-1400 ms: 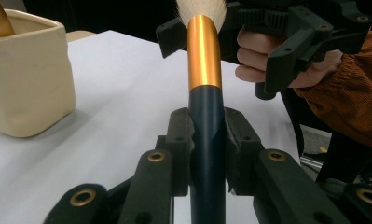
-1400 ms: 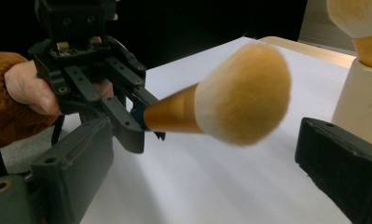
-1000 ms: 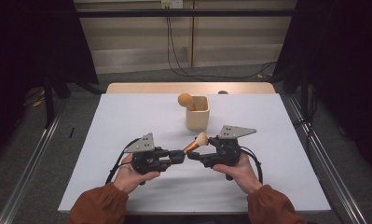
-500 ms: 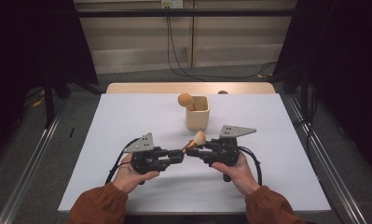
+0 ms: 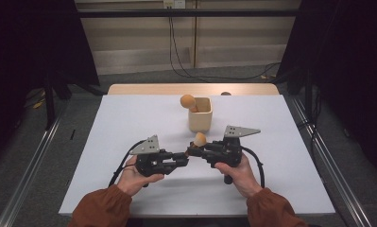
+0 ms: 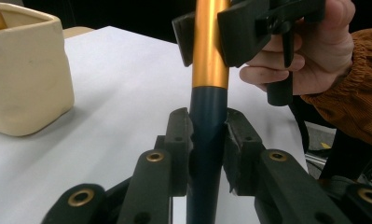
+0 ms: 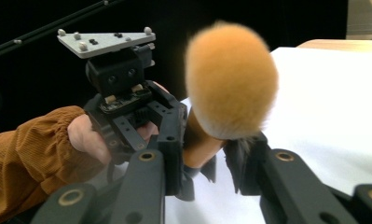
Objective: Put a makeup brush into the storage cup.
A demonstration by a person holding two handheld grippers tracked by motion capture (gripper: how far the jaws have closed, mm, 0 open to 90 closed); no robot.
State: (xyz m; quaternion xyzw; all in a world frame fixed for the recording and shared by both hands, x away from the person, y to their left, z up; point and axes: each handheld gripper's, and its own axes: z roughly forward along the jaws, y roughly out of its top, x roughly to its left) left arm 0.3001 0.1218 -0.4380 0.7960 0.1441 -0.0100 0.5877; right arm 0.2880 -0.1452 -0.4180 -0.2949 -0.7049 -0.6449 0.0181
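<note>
Brush (image 5: 199, 140) gripped by both claws, near side of cup (image 5: 200, 115)

My right claw (image 5: 192, 151) has just closed on its gold ferrule; left claw (image 5: 184, 158) clamps the dark handle.

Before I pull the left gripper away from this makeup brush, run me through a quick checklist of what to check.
1. Right gripper clamped on the brush at its golden ferrule: ok.
2. Left gripper shut on the dark handle: ok, so open it first.
3. Bristles outside the jaws: ok.
4. Cup upright on the table: ok.
5. Room in the cup beside the second brush: cannot tell.
</note>
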